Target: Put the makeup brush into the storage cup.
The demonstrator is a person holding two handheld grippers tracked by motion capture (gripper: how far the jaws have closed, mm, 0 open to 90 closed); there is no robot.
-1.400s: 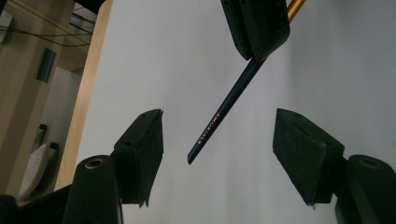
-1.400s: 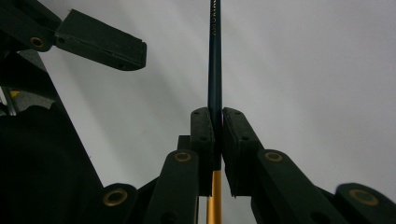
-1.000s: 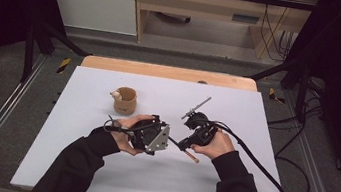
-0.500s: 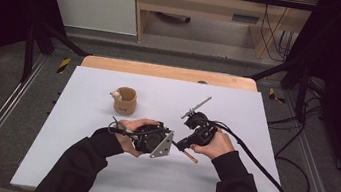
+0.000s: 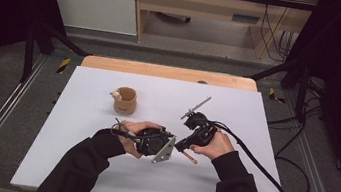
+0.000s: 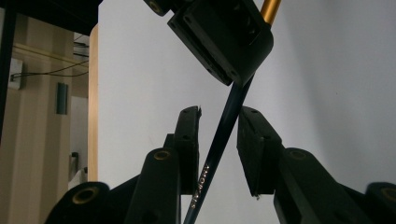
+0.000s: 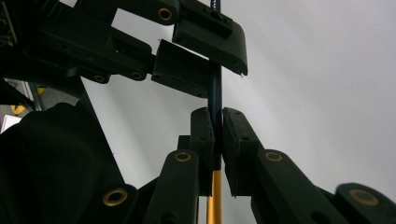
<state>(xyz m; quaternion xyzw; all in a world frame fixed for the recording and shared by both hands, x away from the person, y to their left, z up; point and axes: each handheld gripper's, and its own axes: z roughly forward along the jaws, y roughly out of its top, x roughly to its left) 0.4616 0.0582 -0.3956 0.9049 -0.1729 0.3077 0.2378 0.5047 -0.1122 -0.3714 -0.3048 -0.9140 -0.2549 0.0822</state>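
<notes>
A thin pen (image 6: 223, 135) with a dark blue shaft and a gold end (image 7: 216, 196) is held above the white table (image 5: 80, 113). My right gripper (image 7: 218, 114) is shut on it where blue meets gold. My left gripper (image 6: 219, 112) faces it from the other side with the blue shaft between its jaws. Those jaws have just been closing, and a narrow gap still shows beside the shaft. In the high view the left gripper (image 5: 175, 143) and right gripper (image 5: 183, 146) meet tip to tip at the table's middle. The pen's orange end (image 5: 191, 158) sticks out below the right hand.
A tan cup (image 5: 126, 101) with a pale object in it stands on the table behind and left of the hands. A wooden strip (image 5: 166, 72) runs along the far edge. Cables (image 5: 259, 169) trail off to the right.
The left gripper has shifted slightly right toward the right one and rolled, turning its grey plate downward. Its jaws have narrowed around the pen. The right hand has kept still.
</notes>
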